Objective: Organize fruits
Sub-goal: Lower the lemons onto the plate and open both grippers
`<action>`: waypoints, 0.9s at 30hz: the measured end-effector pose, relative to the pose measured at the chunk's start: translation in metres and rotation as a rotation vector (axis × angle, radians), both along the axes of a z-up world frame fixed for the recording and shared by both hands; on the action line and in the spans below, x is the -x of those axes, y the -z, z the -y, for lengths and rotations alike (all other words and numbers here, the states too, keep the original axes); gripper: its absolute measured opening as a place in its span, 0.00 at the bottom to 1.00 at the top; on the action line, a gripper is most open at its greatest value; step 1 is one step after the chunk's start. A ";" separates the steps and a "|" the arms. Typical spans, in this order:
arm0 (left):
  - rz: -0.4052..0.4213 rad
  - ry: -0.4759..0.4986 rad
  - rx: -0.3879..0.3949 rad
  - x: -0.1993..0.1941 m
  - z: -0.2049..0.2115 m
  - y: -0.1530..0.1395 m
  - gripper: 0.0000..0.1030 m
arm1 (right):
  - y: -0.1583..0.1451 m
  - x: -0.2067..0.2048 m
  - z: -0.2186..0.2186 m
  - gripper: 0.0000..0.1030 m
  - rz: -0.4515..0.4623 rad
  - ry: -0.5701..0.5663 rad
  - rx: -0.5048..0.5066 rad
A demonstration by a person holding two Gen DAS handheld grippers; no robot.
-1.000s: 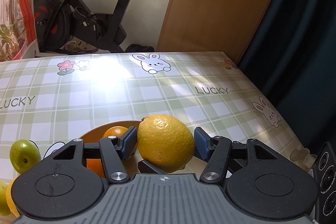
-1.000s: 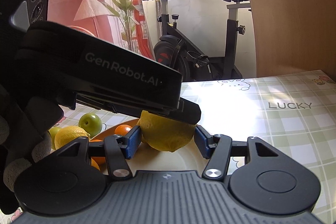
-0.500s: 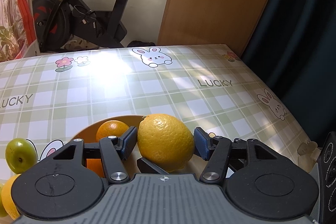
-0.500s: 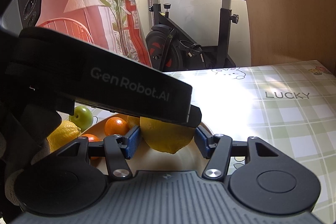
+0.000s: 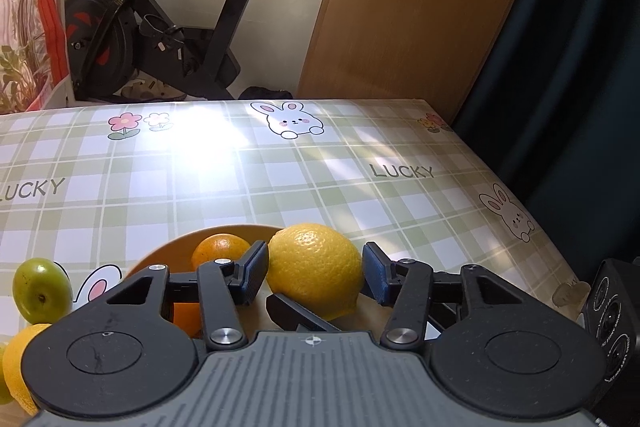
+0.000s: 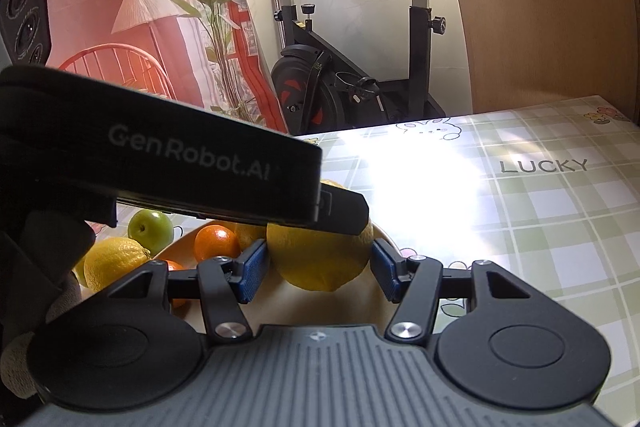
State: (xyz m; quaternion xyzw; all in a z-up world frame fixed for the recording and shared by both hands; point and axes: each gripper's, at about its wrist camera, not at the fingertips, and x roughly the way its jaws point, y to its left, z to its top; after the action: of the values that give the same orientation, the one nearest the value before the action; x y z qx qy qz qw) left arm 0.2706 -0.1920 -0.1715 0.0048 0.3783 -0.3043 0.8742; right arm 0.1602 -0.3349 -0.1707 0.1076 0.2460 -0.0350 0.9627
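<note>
Your left gripper has its blue pads pressed against both sides of a large yellow lemon, so it is grasping that fruit, which sits above the near part of the orange bowl; whether the lemon touches the bowl floor you cannot tell from here; behind the left pad an orange lies inside the bowl, and another orange is partly hidden under the gripper linkage; off to your left on the checked tablecloth a green apple rests just outside the bowl, with a second lemon near it at the frame edge; from the right wrist view your right gripper brackets the same lemon, its left pad close against the peel and its right pad with a thin gap, so it looks released rather than clamped; the body of the left gripper crosses over the top of the lemon in that view; an exercise bike stands beyond the table
</note>
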 end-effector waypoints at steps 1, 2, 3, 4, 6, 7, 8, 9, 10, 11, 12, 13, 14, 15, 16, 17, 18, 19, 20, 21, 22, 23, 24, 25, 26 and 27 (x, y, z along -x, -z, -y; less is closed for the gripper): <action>0.003 -0.003 0.000 0.001 -0.002 -0.001 0.52 | 0.000 0.000 0.000 0.57 -0.001 0.001 0.001; 0.004 -0.008 0.001 0.002 -0.004 -0.001 0.52 | 0.000 0.000 -0.001 0.57 -0.003 0.001 0.005; 0.005 -0.014 0.003 0.004 -0.006 -0.002 0.52 | 0.000 -0.001 -0.001 0.57 -0.004 0.002 0.006; 0.005 -0.021 0.007 0.005 -0.009 -0.003 0.52 | 0.000 -0.001 -0.002 0.57 -0.004 0.003 0.006; 0.003 -0.040 0.016 0.009 -0.017 -0.004 0.52 | 0.000 0.000 0.000 0.57 0.001 0.007 -0.002; 0.005 -0.044 0.018 0.011 -0.020 -0.005 0.52 | 0.000 0.001 0.001 0.57 0.005 0.011 -0.009; 0.009 -0.047 0.019 0.013 -0.023 -0.005 0.52 | 0.000 0.002 0.002 0.57 0.007 0.011 -0.016; 0.017 -0.050 0.020 0.017 -0.027 -0.007 0.52 | 0.000 0.002 0.003 0.57 0.008 0.012 -0.021; 0.024 -0.054 0.022 0.019 -0.031 -0.009 0.52 | 0.000 0.003 0.002 0.57 0.008 0.015 -0.021; 0.028 -0.059 0.025 0.021 -0.036 -0.011 0.52 | -0.001 0.004 0.002 0.57 0.008 0.018 -0.017; 0.030 -0.066 0.029 0.024 -0.042 -0.013 0.52 | -0.001 0.005 0.001 0.57 0.010 0.021 -0.012; 0.031 -0.072 0.036 0.026 -0.047 -0.015 0.52 | -0.001 0.006 -0.001 0.57 0.012 0.023 -0.006; 0.035 -0.080 0.048 0.029 -0.055 -0.017 0.52 | -0.002 0.007 -0.002 0.57 0.015 0.026 0.000; 0.039 -0.090 0.057 0.032 -0.063 -0.019 0.52 | -0.002 0.009 -0.003 0.57 0.021 0.029 0.006; 0.041 -0.104 0.065 0.035 -0.071 -0.021 0.52 | -0.003 0.014 -0.005 0.57 0.036 0.035 0.012; 0.042 -0.118 0.074 0.037 -0.080 -0.022 0.52 | -0.003 0.016 -0.005 0.57 0.045 0.038 0.015; 0.044 -0.131 0.081 0.039 -0.090 -0.024 0.52 | -0.003 0.020 -0.006 0.57 0.054 0.045 0.016; 0.048 -0.142 0.081 0.040 -0.098 -0.026 0.52 | -0.003 0.023 -0.006 0.57 0.061 0.048 0.016; 0.054 -0.151 0.080 0.041 -0.106 -0.027 0.52 | -0.003 0.024 -0.006 0.57 0.066 0.051 0.017; 0.059 -0.157 0.078 0.042 -0.114 -0.029 0.52 | -0.004 0.025 -0.007 0.57 0.069 0.054 0.018; 0.065 -0.161 0.071 0.043 -0.122 -0.031 0.52 | -0.004 0.026 -0.007 0.57 0.069 0.057 0.021; 0.072 -0.165 0.063 0.044 -0.129 -0.032 0.52 | -0.004 0.027 -0.008 0.57 0.069 0.059 0.025; 0.080 -0.171 0.055 0.045 -0.137 -0.034 0.52 | -0.004 0.027 -0.009 0.57 0.070 0.061 0.030; 0.084 -0.178 0.051 0.045 -0.144 -0.036 0.52 | -0.004 0.027 -0.010 0.57 0.069 0.063 0.036; 0.086 -0.186 0.051 0.044 -0.151 -0.038 0.52 | -0.004 0.027 -0.010 0.57 0.068 0.064 0.040; 0.089 -0.195 0.053 0.046 -0.159 -0.040 0.52 | -0.004 0.028 -0.011 0.57 0.067 0.065 0.044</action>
State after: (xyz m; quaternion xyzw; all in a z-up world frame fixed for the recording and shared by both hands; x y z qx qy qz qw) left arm 0.2250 -0.0329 -0.1318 -0.0419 0.3297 -0.2270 0.9154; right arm 0.1326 -0.3235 -0.1663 0.0956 0.2090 -0.0681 0.9708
